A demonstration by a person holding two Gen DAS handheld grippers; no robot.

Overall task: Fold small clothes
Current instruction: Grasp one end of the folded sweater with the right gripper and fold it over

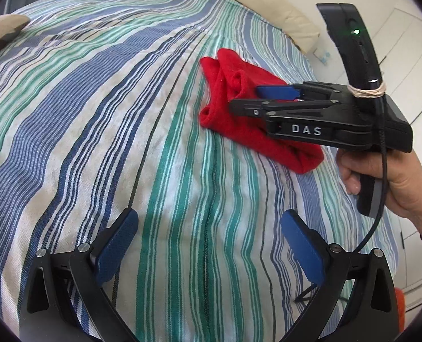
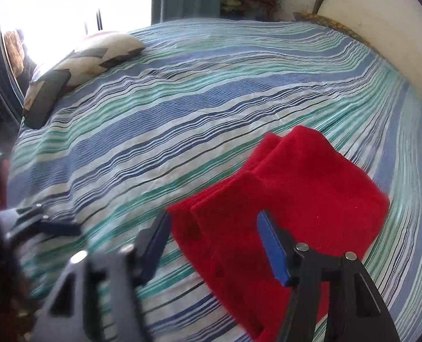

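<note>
Red knit garment folded on the striped bed

The small red piece is soft and fuzzy, folded into a thick, roughly rectangular bundle of several layers. Stepped edges show at one end and rolled folds at the other. It lies flat on the cover, directly below and ahead of the right gripper, whose blue pads stand apart above its near edge without pinching it. It lies well ahead of the left gripper, off to that gripper's right.
</note>
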